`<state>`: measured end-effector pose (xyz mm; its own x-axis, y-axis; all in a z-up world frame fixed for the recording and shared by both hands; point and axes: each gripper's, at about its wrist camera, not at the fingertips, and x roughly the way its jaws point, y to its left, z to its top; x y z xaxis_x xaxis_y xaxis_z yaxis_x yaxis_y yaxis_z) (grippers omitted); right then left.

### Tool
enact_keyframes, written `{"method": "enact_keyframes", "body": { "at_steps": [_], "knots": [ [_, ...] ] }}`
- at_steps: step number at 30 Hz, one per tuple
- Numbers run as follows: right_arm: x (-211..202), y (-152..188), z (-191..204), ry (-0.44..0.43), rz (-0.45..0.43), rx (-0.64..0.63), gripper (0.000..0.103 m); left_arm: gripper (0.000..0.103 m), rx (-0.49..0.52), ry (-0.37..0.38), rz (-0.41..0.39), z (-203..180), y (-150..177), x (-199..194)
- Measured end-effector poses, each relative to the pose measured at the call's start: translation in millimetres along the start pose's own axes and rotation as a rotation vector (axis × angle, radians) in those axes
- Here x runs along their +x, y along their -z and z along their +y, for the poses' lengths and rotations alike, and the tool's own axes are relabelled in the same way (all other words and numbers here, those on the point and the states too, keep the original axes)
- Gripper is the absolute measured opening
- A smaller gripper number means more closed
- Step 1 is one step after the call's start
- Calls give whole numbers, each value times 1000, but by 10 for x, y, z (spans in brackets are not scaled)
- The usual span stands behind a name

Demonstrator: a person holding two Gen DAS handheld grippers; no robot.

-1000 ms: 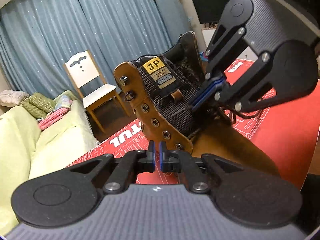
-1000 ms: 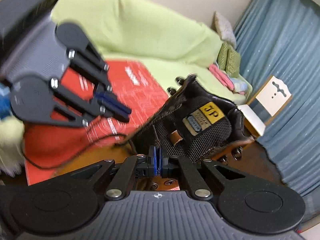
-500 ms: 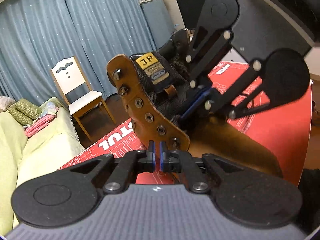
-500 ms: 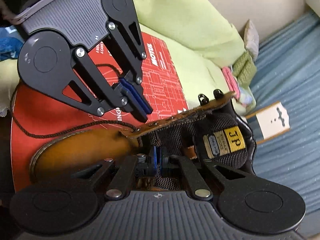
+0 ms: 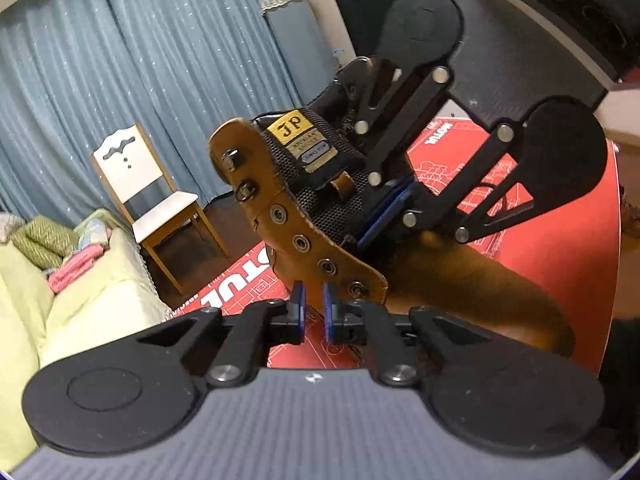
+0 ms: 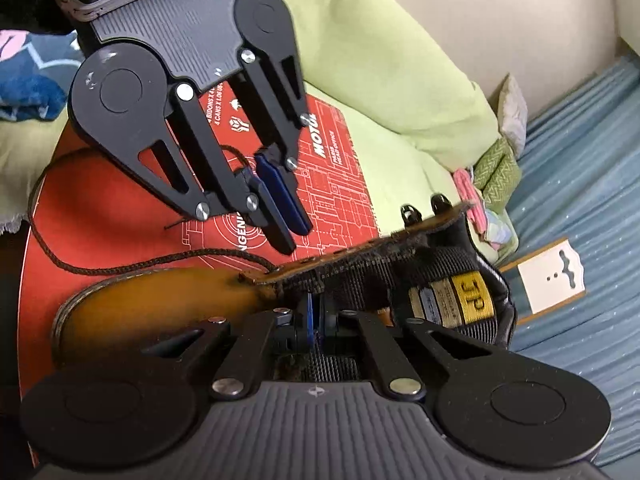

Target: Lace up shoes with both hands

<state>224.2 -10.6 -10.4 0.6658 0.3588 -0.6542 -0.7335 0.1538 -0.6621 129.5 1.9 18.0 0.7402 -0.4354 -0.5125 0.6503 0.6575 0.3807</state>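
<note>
A brown leather boot (image 5: 460, 276) with a black mesh tongue and a yellow "JP" label (image 5: 294, 130) lies on a red mat (image 5: 560, 240). Its eyelet flap (image 5: 304, 240) stands up in the left wrist view. My left gripper (image 5: 313, 300) is slightly open, its tips just below the lowest eyelets of that flap, holding nothing. My right gripper (image 6: 316, 320) is shut against the boot's tongue (image 6: 360, 276); what it pinches is hidden. A dark brown lace (image 6: 120, 266) runs loose from the boot's front across the mat. The left gripper (image 6: 290, 228) also shows in the right wrist view, above the flap.
A light green sofa (image 5: 80, 300) with folded cloths (image 5: 76, 264) stands beside the mat. A white wooden chair (image 5: 156, 200) is in front of blue curtains (image 5: 120, 80). A dark screen (image 5: 360, 8) is at the back.
My left gripper's fingers have parted a little; they were shut before. The right gripper has swung further in over the boot's tongue and stayed shut.
</note>
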Motion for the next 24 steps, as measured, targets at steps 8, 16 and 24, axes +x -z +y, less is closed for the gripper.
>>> {"method": "enact_keyframes", "body": {
  "at_steps": [8,16,24],
  "knots": [
    [16,-91,150,35,28,-114,1,9,52,11,2,-49,-38,47],
    [149,-114,279,37,69,-236,1,9,61,10,2,-54,-7,93],
    [328,-207,54,-35,112,-110,1,9,81,4,-2,-75,9,99]
  ]
}}
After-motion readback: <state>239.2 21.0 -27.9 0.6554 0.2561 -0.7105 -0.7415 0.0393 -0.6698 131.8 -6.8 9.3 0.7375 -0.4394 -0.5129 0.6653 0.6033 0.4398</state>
